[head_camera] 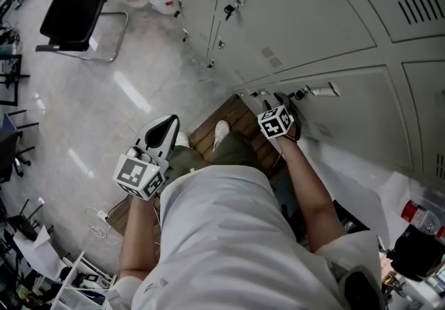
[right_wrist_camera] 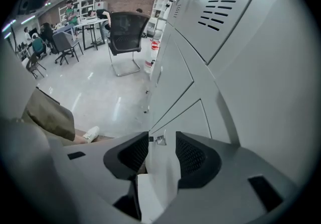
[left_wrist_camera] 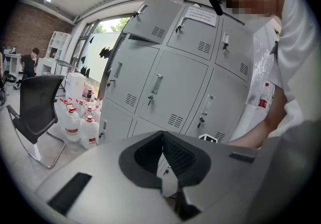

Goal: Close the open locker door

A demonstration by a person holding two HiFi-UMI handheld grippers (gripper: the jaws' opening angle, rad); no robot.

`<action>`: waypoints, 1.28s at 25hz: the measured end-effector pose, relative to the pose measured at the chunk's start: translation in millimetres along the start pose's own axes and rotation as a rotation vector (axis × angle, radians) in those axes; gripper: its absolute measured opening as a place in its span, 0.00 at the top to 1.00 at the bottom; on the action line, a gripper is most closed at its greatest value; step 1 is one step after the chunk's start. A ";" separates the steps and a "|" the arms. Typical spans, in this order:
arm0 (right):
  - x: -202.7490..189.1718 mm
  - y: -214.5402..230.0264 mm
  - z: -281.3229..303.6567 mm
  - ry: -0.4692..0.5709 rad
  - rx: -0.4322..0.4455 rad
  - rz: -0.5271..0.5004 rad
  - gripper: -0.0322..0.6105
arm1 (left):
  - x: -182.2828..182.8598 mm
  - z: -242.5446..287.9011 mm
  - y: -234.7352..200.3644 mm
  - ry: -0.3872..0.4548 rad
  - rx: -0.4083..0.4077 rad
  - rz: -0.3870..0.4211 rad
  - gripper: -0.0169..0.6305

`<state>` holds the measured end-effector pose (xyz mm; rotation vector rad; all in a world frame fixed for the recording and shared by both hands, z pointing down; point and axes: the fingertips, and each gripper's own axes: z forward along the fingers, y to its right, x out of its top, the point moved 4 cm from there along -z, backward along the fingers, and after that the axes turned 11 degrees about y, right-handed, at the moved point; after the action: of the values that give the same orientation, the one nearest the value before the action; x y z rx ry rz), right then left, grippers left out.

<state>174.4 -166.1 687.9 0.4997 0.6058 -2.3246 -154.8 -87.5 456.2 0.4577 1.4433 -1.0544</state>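
- Your left gripper hangs well clear of the lockers, its jaws pressed together on nothing.
- The pale grey metal locker door in the lower row looks all but flush with its neighbours, so the closing seems nearly done.
- Your right gripper sits at that door's edge, jaws spread, with a pad on either side but not pinching it.
- Still to do: check that it has latched, which I cannot tell from here.
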 end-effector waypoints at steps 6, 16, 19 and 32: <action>5.8 -6.2 -16.4 0.032 0.015 0.100 0.68 | 2.9 1.1 -0.6 -0.001 -0.044 0.010 0.97; 38.1 -20.7 -75.7 0.209 -0.005 0.257 0.69 | 12.6 15.9 7.2 0.008 -0.159 0.025 0.97; 53.7 -23.8 -101.2 0.262 -0.012 0.304 0.71 | 15.8 21.9 10.7 0.008 -0.192 0.030 0.97; 112.8 -16.6 -225.7 0.580 -0.100 0.438 0.84 | 39.0 46.9 43.9 0.026 -0.349 0.077 0.97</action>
<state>125.9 -90.1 451.7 1.1501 0.7799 -1.7180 -100.5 -115.0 412.1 0.2728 1.5818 -0.7173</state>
